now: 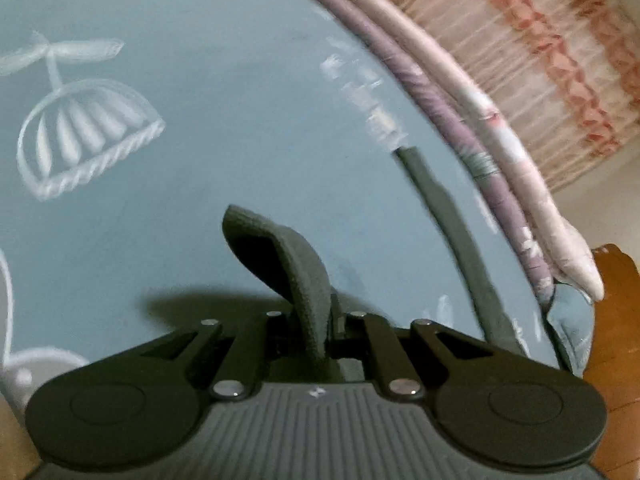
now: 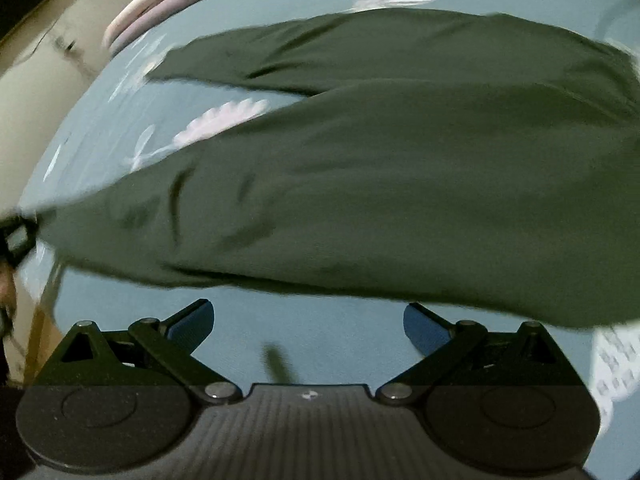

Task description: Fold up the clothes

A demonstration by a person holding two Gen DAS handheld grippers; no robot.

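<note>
We find the left gripper [image 1: 320, 320] clenched on a corner of the dark green garment [image 2: 400, 168], pinched fabric rising in a loop between its fingers, apparently so the edge can be carried over for a fold; the right gripper [image 2: 308, 320] stands released, pads apart, nothing between them; the garment lies spread across the blue bedspread [image 1: 220, 140], reaching toward the bed's edge by the rolled bedding [image 1: 500, 152].

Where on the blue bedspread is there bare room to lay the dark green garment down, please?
Bare bedspread lies between the white basket print and the rolled bedding at the edge. In the right wrist view, the dark green garment covers most of the middle.
</note>
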